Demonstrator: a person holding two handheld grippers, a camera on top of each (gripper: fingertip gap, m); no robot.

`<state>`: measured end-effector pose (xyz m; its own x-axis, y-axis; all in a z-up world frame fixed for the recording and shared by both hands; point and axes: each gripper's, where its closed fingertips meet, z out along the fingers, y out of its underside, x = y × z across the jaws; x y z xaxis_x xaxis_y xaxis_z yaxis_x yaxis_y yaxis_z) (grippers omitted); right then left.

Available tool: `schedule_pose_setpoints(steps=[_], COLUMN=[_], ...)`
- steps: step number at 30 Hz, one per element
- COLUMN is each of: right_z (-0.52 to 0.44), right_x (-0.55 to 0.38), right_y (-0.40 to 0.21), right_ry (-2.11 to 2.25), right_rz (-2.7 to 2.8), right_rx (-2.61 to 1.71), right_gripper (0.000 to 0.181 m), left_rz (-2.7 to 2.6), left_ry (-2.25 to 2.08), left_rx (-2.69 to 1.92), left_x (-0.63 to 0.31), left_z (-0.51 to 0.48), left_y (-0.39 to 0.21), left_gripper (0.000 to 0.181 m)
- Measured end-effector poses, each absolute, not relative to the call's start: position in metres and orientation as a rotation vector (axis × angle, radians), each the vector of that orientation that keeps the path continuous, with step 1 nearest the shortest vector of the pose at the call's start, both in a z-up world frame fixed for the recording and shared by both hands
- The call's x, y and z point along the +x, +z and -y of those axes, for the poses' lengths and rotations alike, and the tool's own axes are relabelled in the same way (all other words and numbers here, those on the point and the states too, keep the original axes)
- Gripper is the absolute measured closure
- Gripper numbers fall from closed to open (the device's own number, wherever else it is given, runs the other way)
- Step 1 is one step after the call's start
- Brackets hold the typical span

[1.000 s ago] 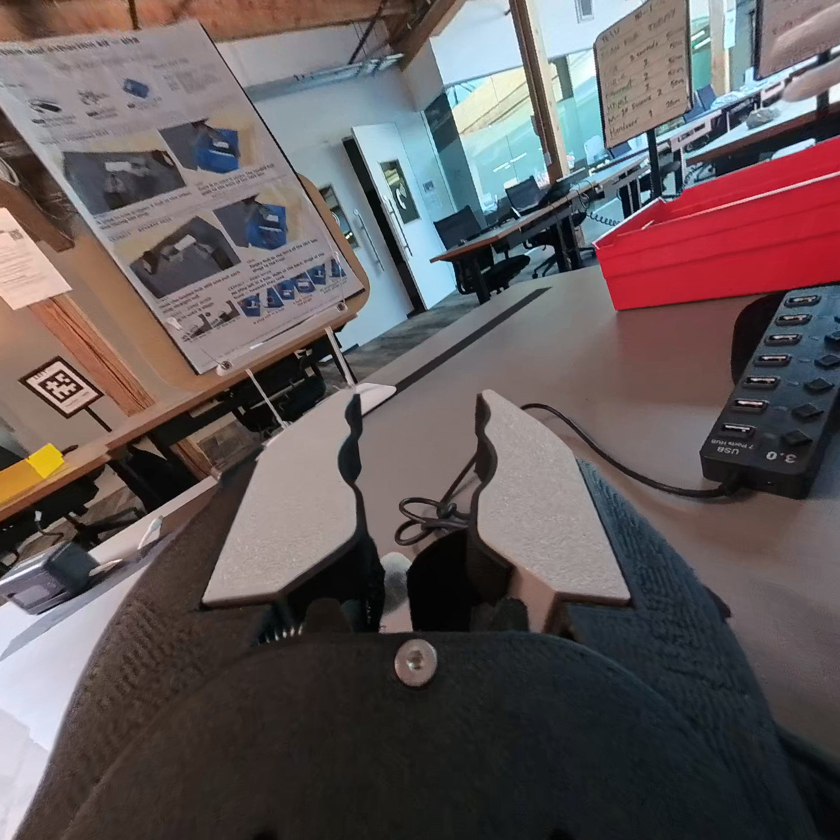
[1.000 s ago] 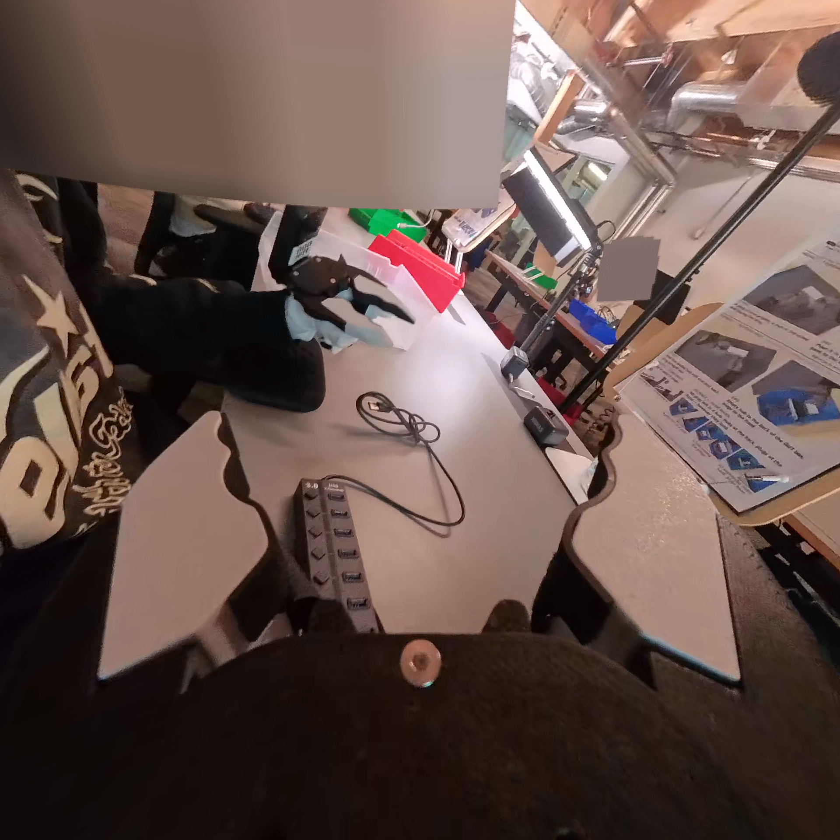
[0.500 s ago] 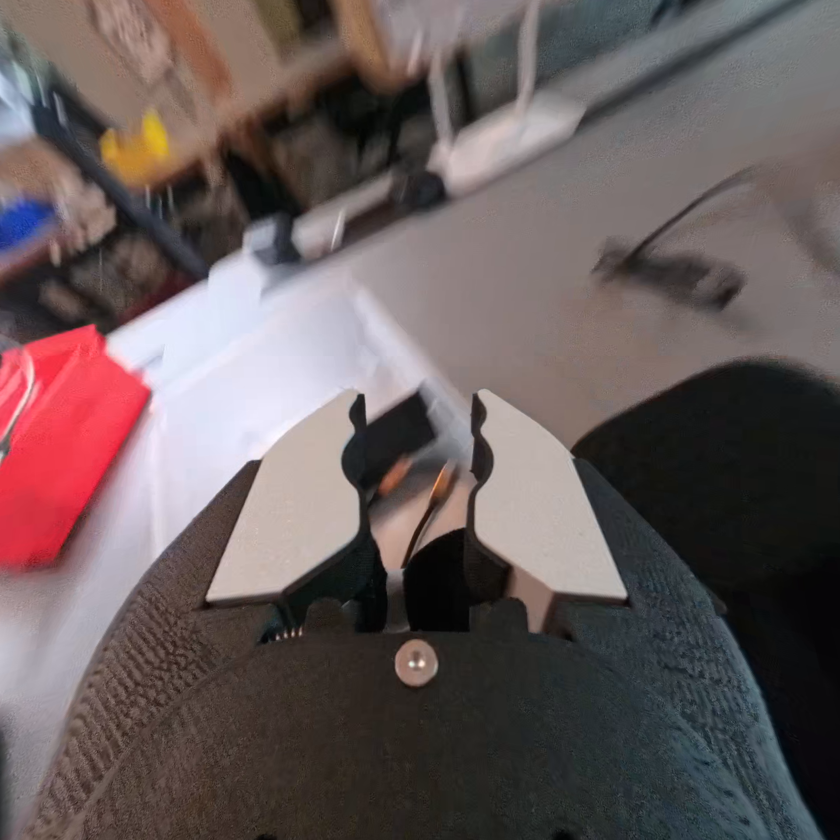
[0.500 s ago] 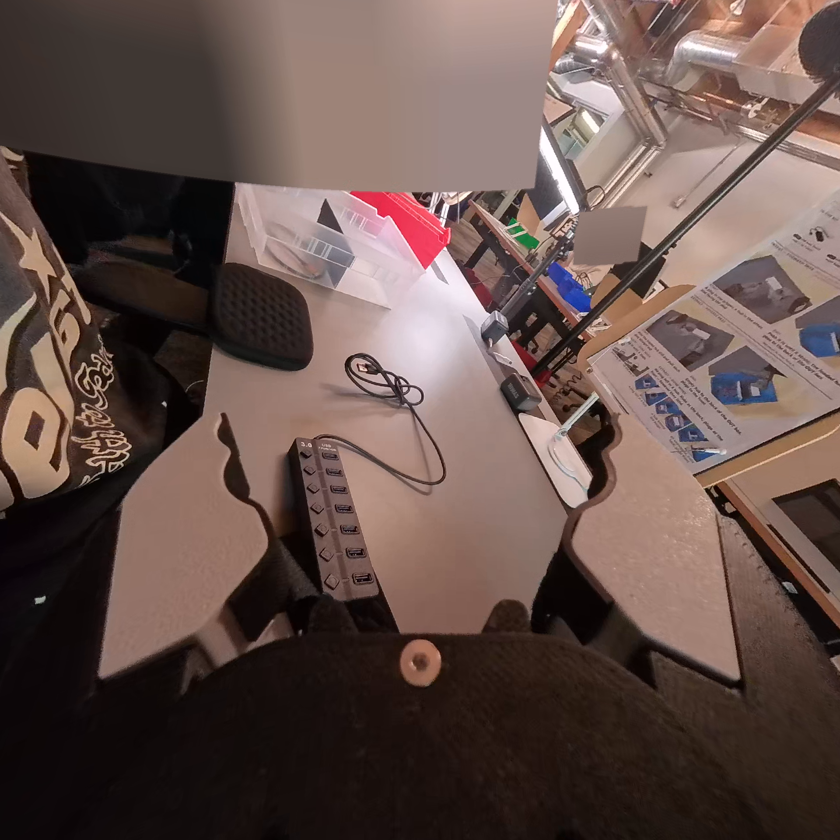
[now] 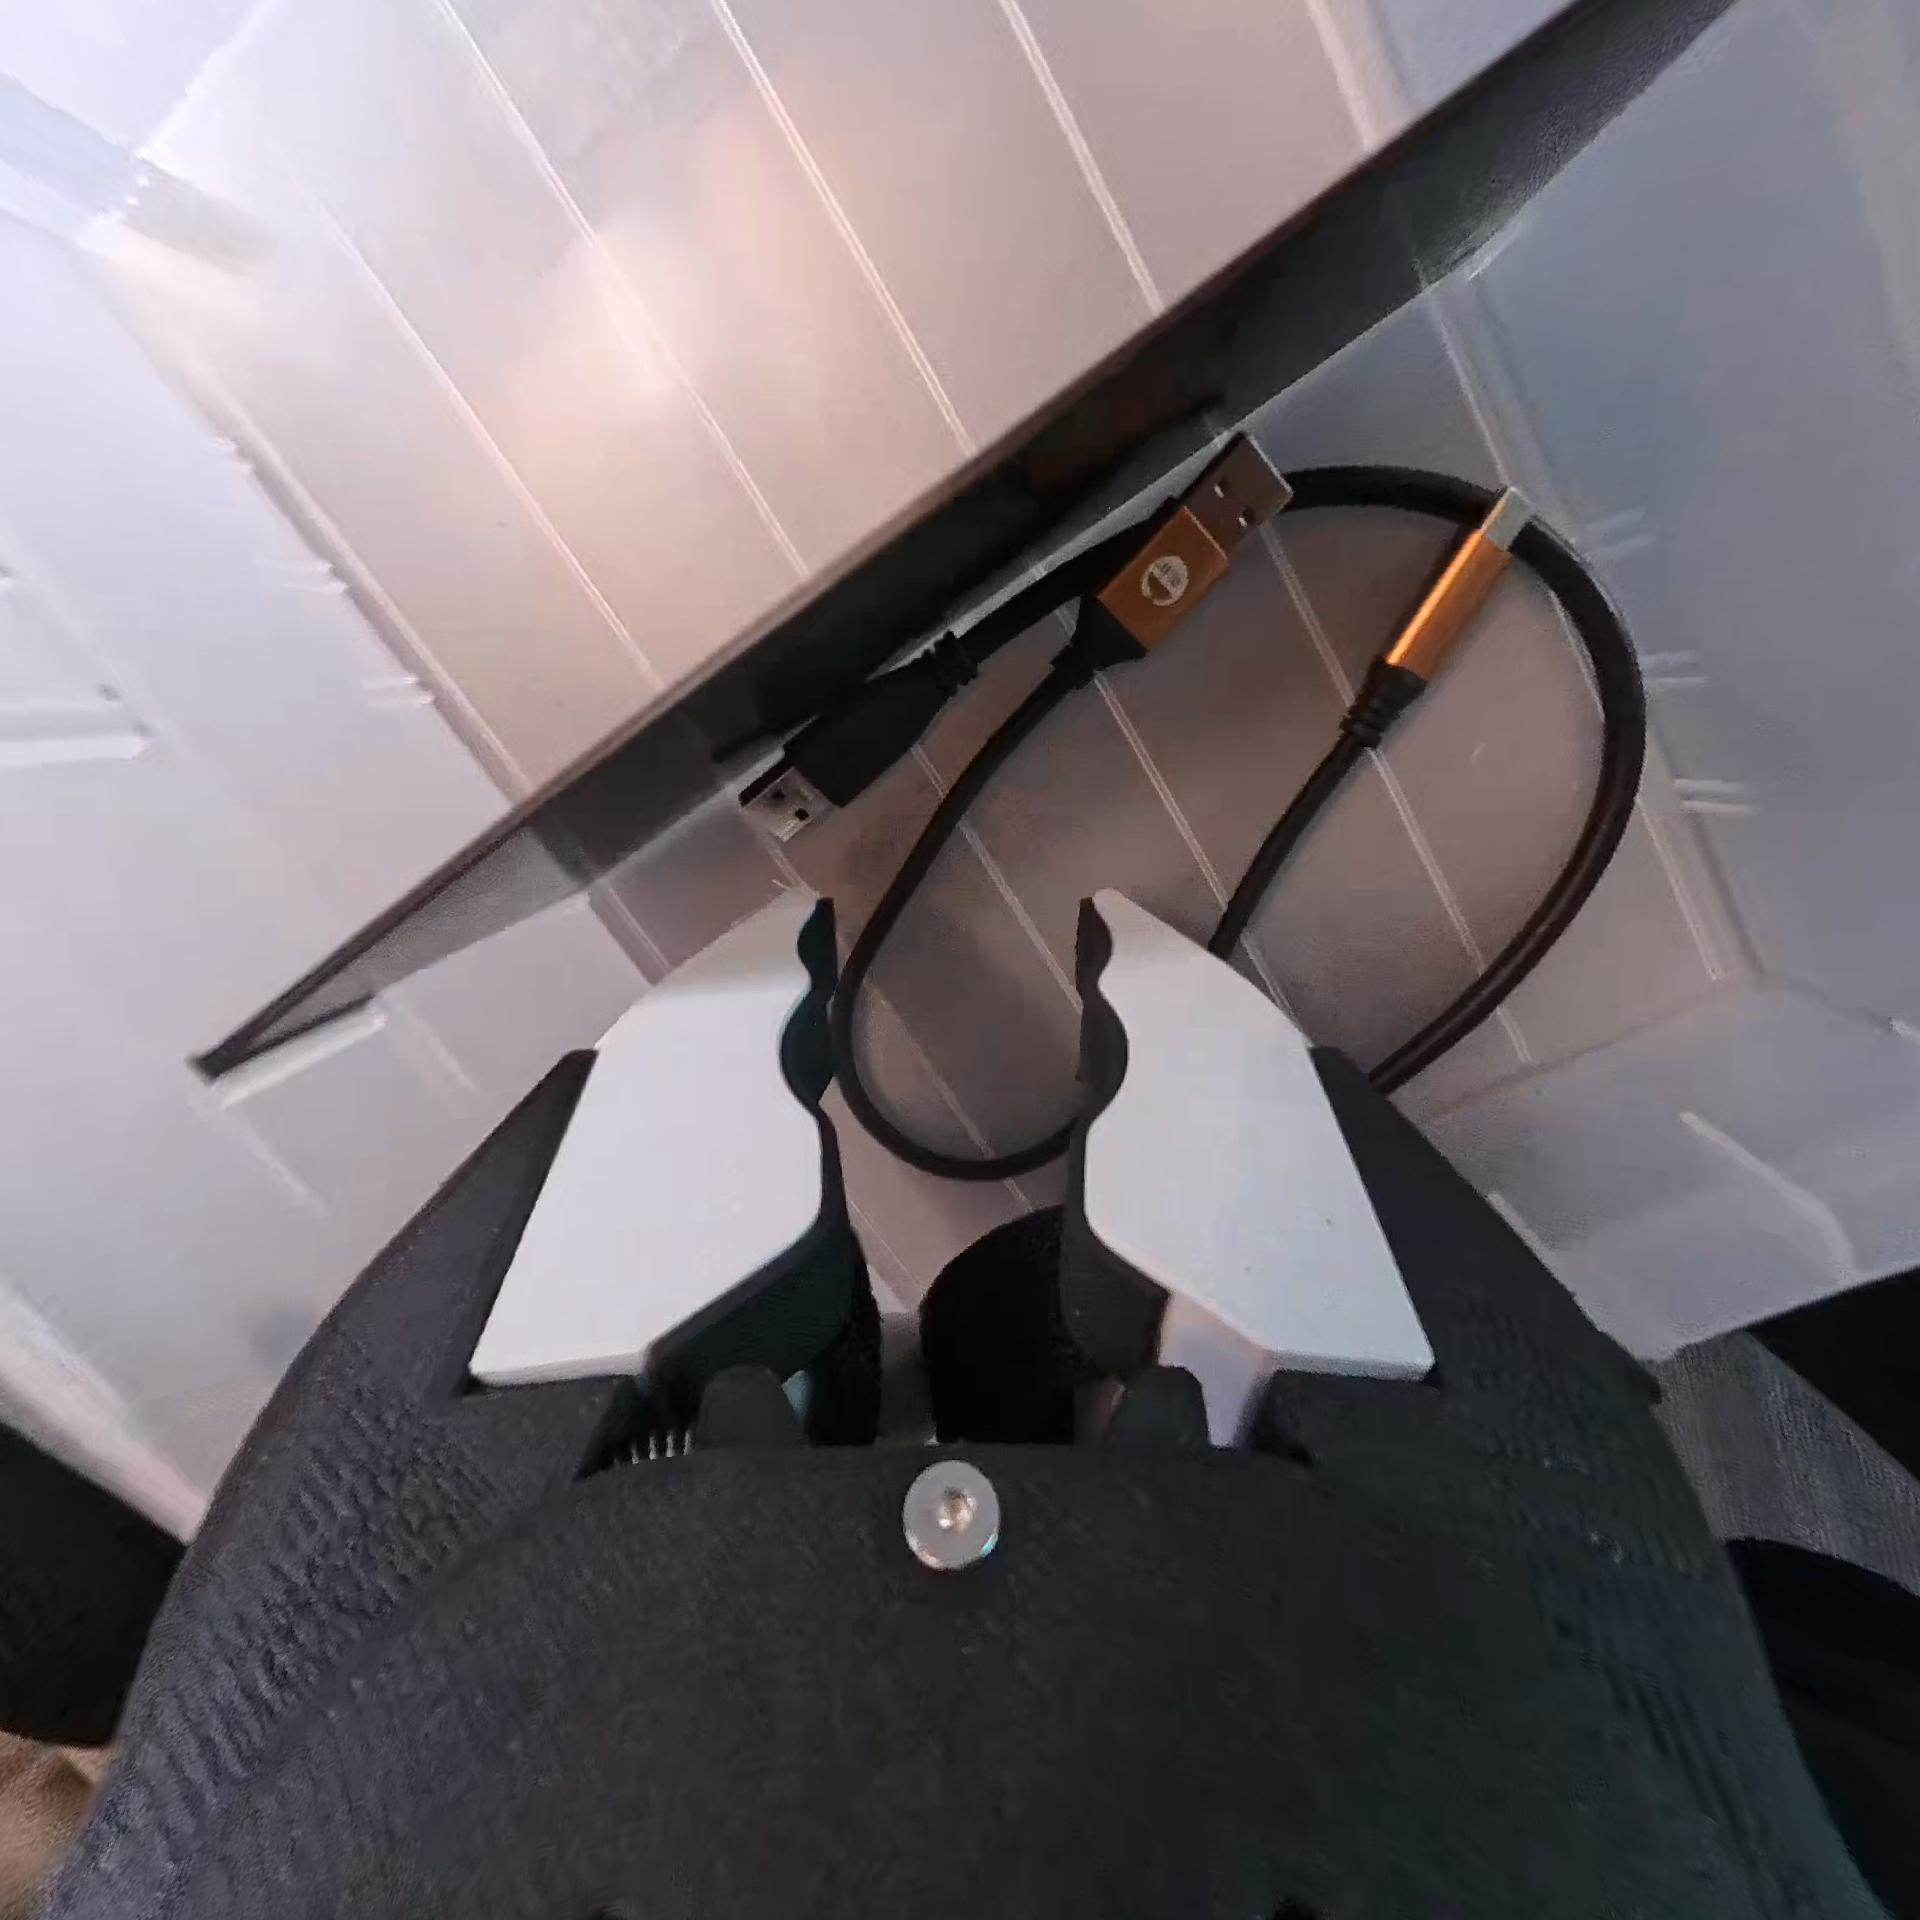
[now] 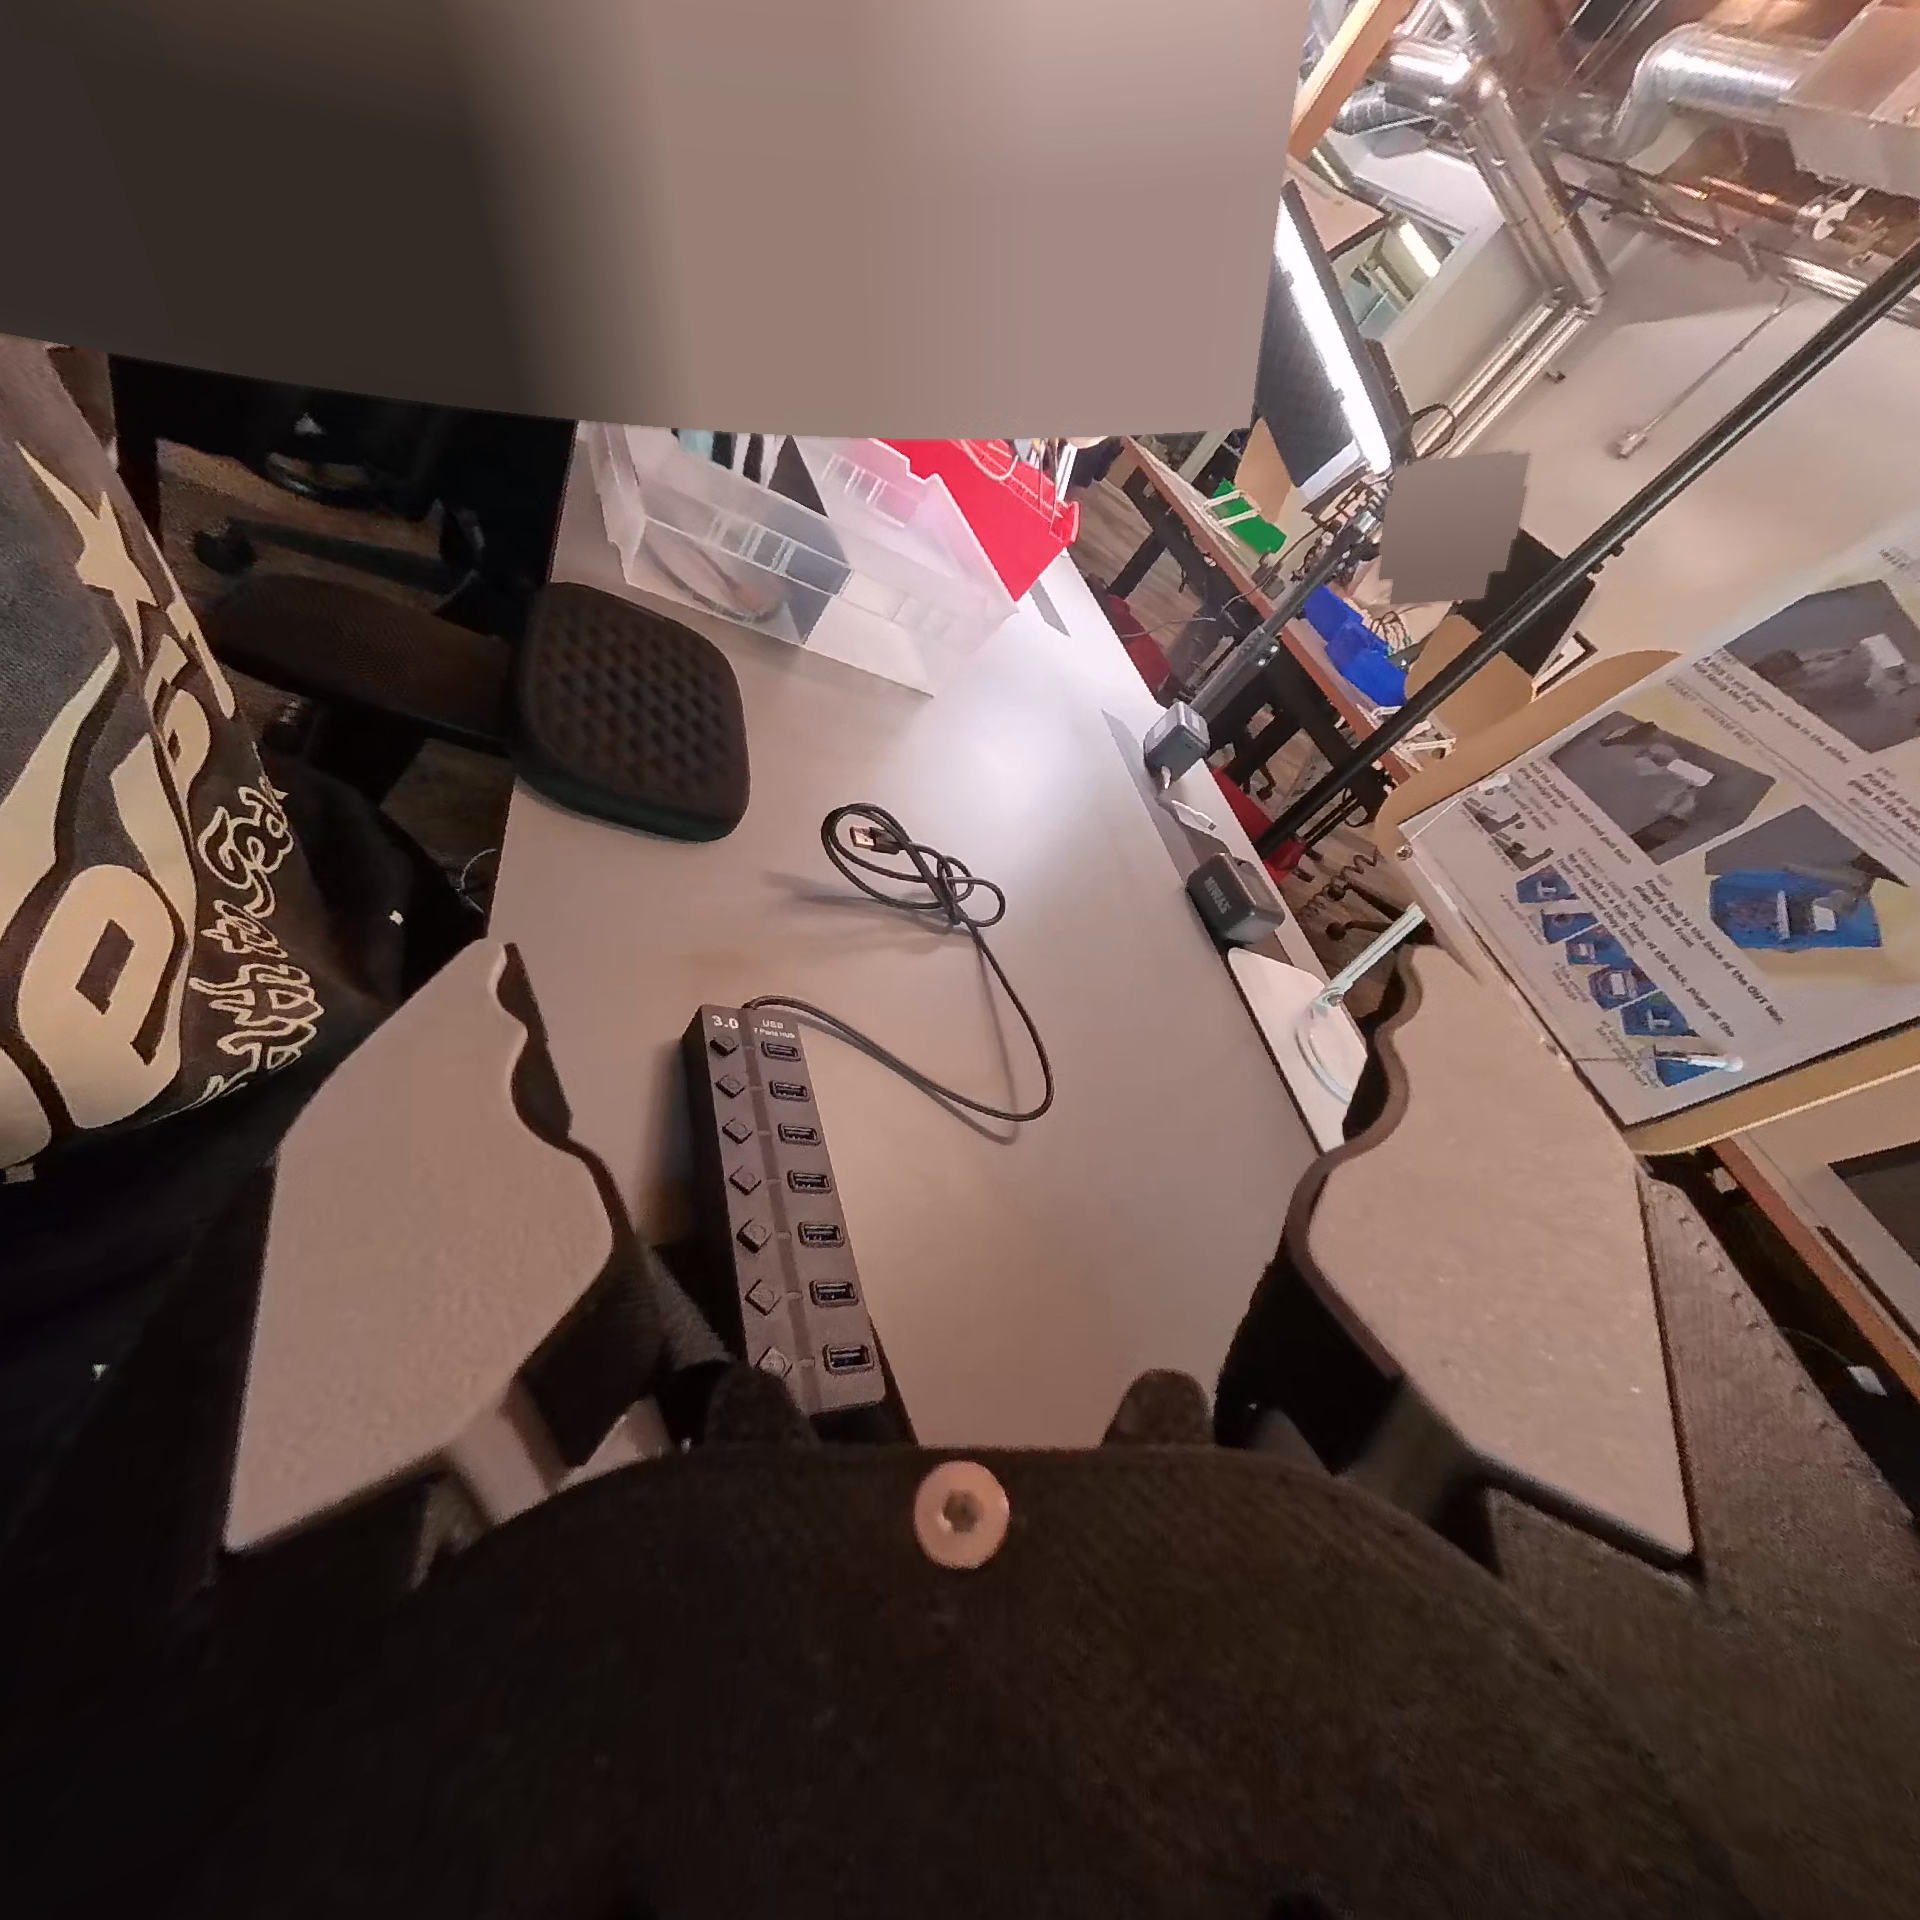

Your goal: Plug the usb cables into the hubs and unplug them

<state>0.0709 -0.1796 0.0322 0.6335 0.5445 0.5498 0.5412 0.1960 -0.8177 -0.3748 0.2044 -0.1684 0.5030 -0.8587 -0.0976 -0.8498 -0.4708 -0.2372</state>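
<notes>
In the left wrist view my left gripper (image 5: 951,914) is down inside a clear plastic bin (image 5: 312,520), open by a narrow gap and holding nothing. A black cable (image 5: 1600,831) with an orange USB plug (image 5: 1174,582) and a thinner orange plug (image 5: 1444,603) lies just ahead, its loop running under my fingertips. A black USB plug (image 5: 821,769) lies next to it. In the right wrist view my right gripper (image 6: 956,961) is wide open and empty above a black multi-port USB hub (image 6: 779,1195) on the grey table (image 6: 1091,1195). The hub's own cable (image 6: 914,873) lies coiled beyond.
A black divider (image 5: 935,416) crosses the bin. On the table are a black padded mat (image 6: 634,717), the clear bin (image 6: 748,561), a red bin (image 6: 987,499) and a small dark charger block (image 6: 1231,899). An instruction poster (image 6: 1714,852) stands at right. A person's patterned clothing (image 6: 125,779) is at left. My hands' fingertips stand some 65 cm from each other. The black multi-port USB hub (image 6: 779,1195) lies some 20 cm from my right tips, 55 cm from my left tips.
My left gripper swung from above the table, down into the clear bin over the orange-plugged cable. My right gripper stayed wide open over the hub, which now shows more fully.
</notes>
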Motion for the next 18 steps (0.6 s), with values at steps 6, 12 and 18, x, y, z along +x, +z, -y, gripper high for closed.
schedule_pose_setpoints(steps=[6,12,18], right_z=[0.178,0.177,0.175], right_x=[0.071,0.071,0.067], right_y=[0.031,0.029,0.028], right_ry=[-0.004,-0.011,-0.006], right_rz=[0.979,0.983,0.996], right_rx=[-1.450,-1.459,-1.453], right_gripper=[0.036,0.036,0.036], left_rz=[-1.517,-1.424,-1.003], left_ry=[-0.140,0.051,0.156], left_rx=[-2.523,-2.402,-1.992], left_x=[-0.365,-0.368,-0.368], left_z=[-0.209,-0.206,-0.200], left_y=[-0.180,-0.166,-0.061], left_gripper=[0.168,0.176,0.178])
